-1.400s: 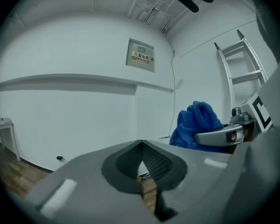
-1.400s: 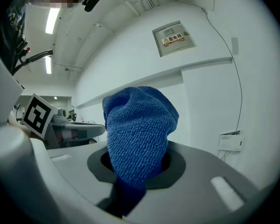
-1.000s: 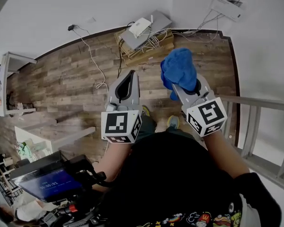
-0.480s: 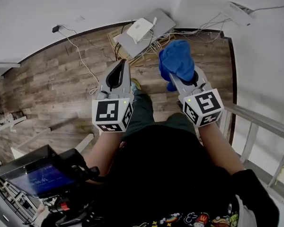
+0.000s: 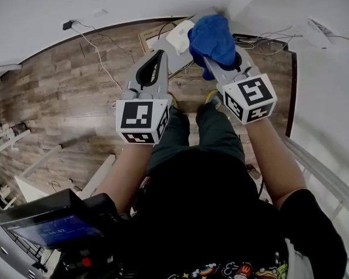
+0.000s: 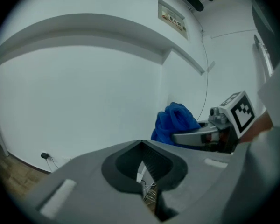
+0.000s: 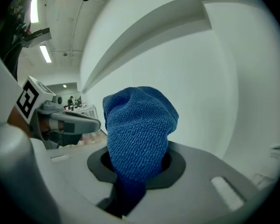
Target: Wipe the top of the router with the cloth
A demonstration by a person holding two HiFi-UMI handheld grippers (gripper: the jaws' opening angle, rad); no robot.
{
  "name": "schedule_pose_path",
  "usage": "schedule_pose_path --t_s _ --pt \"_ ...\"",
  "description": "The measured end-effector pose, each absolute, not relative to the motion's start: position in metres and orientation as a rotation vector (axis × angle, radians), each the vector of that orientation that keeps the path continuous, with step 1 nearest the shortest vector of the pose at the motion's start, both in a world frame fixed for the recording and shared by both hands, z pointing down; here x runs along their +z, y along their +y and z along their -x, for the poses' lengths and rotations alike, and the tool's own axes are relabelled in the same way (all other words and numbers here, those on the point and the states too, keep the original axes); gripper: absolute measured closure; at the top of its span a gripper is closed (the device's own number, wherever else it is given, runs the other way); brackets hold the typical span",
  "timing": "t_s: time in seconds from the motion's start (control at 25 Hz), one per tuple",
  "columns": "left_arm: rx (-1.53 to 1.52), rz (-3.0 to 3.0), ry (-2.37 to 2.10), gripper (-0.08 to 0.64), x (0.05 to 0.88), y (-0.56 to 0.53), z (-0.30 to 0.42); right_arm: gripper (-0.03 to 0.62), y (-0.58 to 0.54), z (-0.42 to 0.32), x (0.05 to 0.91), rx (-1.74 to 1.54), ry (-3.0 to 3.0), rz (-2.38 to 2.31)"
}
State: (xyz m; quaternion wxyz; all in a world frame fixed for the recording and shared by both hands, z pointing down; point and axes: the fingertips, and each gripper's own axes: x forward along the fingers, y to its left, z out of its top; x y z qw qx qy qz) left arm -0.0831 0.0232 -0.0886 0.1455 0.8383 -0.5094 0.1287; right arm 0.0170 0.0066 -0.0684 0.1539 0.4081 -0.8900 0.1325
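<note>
One blue cloth (image 5: 212, 36) fills the right hand-held gripper (image 5: 220, 70); the left hand-held gripper (image 5: 158, 56) is closed, empty.

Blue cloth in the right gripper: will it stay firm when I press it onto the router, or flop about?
Likely soft and floppy: the cloth bunches in a rounded wad past the right gripper. Its looped terry weave probably grips rather than slips. Probably light, since the wad stands up unsupported.

Nubby terry cloth (image 7: 137, 125), matt wood-grain floor (image 5: 75, 97)
</note>
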Motion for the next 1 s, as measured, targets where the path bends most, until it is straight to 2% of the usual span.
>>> schedule_pose_path --t_s 0.24,0.4,0.68,1.0 --pt "0.469 -2.305 -1.554 0.560 -0.041 -0.004 0.080 0.471 -0.089 -0.018 -0.020 0.304 -2.606 -0.988" --pt "0.483 -2.246 -1.625 0.560 0.038 -0.039 0.080 0.471 -0.111 -0.023 0.075 0.393 -2.591 -0.951" --pt "0.444 -2.346 -1.664 0.560 0.196 -0.095 0.080 0.471 -0.121 -0.002 0.257 0.362 -2.556 -0.973" --pt "0.335 -2.449 -1.677 0.560 0.311 -0.138 0.101 0.472 -0.114 0.040 0.381 0.181 -2.536 -0.924"
